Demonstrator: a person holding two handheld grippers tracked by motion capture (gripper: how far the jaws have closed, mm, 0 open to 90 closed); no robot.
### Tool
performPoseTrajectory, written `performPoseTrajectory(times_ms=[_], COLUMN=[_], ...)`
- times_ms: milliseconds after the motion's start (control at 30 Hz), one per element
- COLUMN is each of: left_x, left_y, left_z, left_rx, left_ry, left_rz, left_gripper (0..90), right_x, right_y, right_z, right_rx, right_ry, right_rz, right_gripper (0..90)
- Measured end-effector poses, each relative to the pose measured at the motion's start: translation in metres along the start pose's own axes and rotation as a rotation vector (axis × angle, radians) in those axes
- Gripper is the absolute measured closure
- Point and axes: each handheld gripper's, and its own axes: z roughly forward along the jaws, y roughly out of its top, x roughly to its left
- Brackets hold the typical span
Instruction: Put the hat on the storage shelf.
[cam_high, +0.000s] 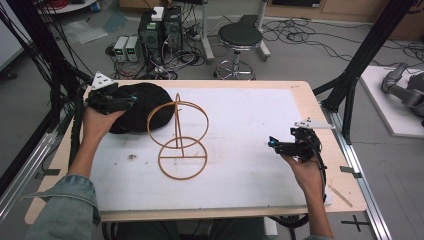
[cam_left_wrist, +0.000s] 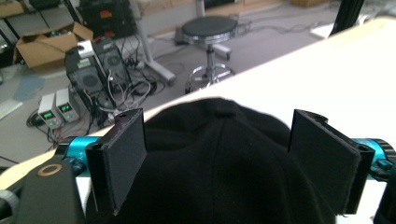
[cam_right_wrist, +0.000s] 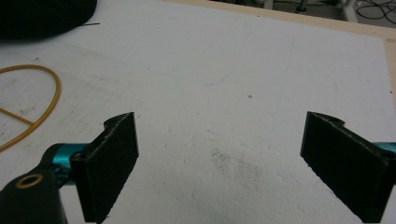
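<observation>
A black cap (cam_high: 142, 106) lies at the far left of the white table cover (cam_high: 250, 150). My left gripper (cam_high: 131, 101) hovers over its left side, open, with the jaws standing wide either side of the cap's crown (cam_left_wrist: 219, 158). A thin gold wire stand (cam_high: 178, 137), a flat ring base with an upright ring on a post, stands just right of the cap. My right gripper (cam_high: 271, 143) is held low at the right of the table, open, nothing between its jaws. The stand's base ring (cam_right_wrist: 32, 105) shows at the left of the right gripper view.
A wooden table edge (cam_high: 320, 115) frames the white cover. A thin wooden stick (cam_high: 341, 195) lies on the front right corner. Behind the table stand a black stool (cam_high: 239, 42), computer towers (cam_high: 160, 30) and cables on the floor. Black frame posts (cam_high: 367, 50) rise at both sides.
</observation>
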Motion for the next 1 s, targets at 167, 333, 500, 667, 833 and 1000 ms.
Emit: performPoseTrajectory(times_ms=[167,333,500,667,833,1000], left_x=[-0.005,-0.006,-0.007,-0.005,-0.002,-0.003], left_y=[-0.004,-0.009,-0.014,-0.018,-0.020,-0.020], left_z=[0.013,0.024,0.033,0.036,0.037,0.037], left_rx=[0.010,0.037,0.092,0.121,0.138,0.159], left_ry=[-0.011,-0.030,-0.017,-0.027,-0.032,-0.020], left_rz=[0.028,0.027,0.021,-0.008,-0.012,0.006], left_gripper=[19.4,19.7,23.6,36.5,62.0,74.5], right_x=[0.001,0.002,0.002,0.000,0.001,0.001], right_y=[0.000,-0.001,-0.001,-0.001,0.000,0.000], right_z=[0.001,0.003,0.004,0.002,0.002,0.002], right_rx=[0.002,0.011,0.015,0.005,0.006,0.005], right_ry=[0.002,0.008,0.012,0.012,0.025,0.025], right_rz=[0.000,0.000,-0.006,0.006,0.006,-0.001], right_gripper=[11.0,11.0,11.0,11.0,11.0,11.0])
